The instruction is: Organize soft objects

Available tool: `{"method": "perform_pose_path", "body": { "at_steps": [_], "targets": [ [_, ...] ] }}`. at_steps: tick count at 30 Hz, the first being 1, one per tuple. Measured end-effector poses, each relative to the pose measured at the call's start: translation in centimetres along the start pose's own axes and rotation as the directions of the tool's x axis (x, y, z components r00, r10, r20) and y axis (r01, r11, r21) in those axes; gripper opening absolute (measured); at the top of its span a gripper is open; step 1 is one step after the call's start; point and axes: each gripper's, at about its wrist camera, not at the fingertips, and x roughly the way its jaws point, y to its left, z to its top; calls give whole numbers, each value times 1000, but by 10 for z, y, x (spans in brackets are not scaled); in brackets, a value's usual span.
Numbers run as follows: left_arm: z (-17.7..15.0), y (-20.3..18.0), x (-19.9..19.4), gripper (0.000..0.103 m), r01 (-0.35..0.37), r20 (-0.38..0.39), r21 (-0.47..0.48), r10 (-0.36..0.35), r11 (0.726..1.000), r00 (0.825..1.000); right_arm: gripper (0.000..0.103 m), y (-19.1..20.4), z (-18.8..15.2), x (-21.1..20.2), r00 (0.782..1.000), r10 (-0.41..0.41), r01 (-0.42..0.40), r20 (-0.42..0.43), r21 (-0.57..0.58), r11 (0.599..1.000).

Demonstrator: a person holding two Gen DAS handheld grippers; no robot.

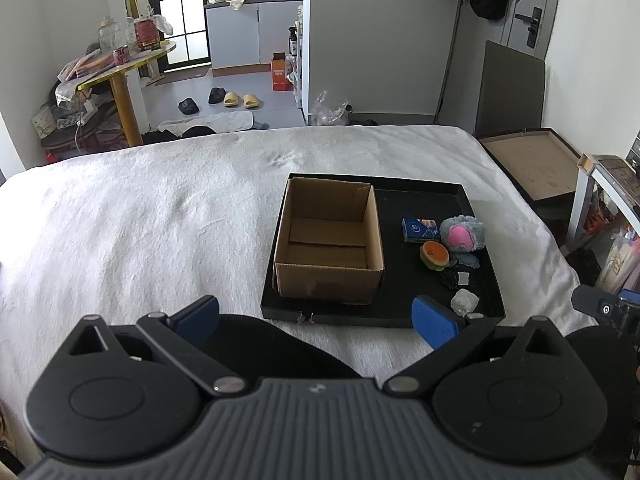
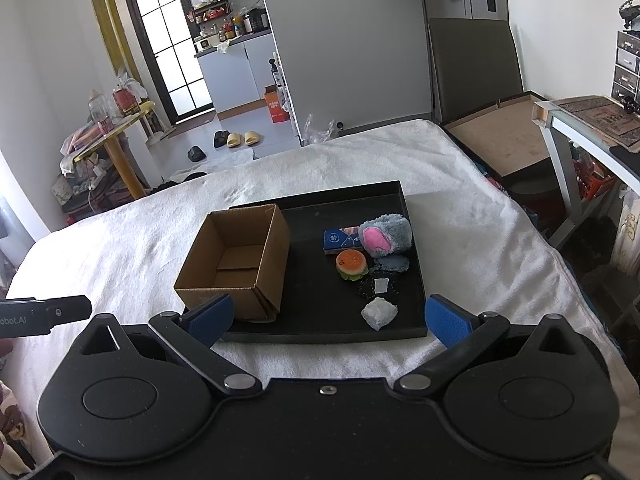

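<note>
both tools, left tool (image 1: 316, 320) and right tool (image 2: 328, 320), gape wide (holding nothing) near the tray (image 2: 320, 332).

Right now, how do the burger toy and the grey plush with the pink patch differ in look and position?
The burger toy is smooth, orange on top with green at its base; the grey plush is furry with a pink patch. The burger toy is smaller and lies nearer the cardboard box; the grey plush is bigger and sits farther from it. Both rest on the black tray, outside the box.

Bright daylight comes in through the glass door (image 2: 168, 44) at the back. Both pictures are sharp, but the edges bend and the corners go dark.
</note>
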Motion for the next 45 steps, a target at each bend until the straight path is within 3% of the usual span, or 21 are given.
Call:
{"method": "perform_pose_path", "body": {
  "at_steps": [28, 36, 40, 45],
  "targets": [
    [31, 17, 88, 102, -77, -25, -65, 75, 995, 997, 103, -44, 7, 88, 1000, -12, 13, -7, 118, 993],
    [40, 31, 118, 100, -115, -53, -103, 110, 988, 993, 97, -51, 15, 120, 1000, 9, -7, -11, 164, 986],
    [46, 35, 134, 100, -134, -70, -104, 127, 986, 989, 88, -57, 19, 138, 999, 27, -22, -20, 205, 978],
    [54, 39, 155, 99, -137, -89, -105, 128, 985, 988, 87, -66, 24, 156, 999, 48, -45, -6, 279, 959]
  ]
}}
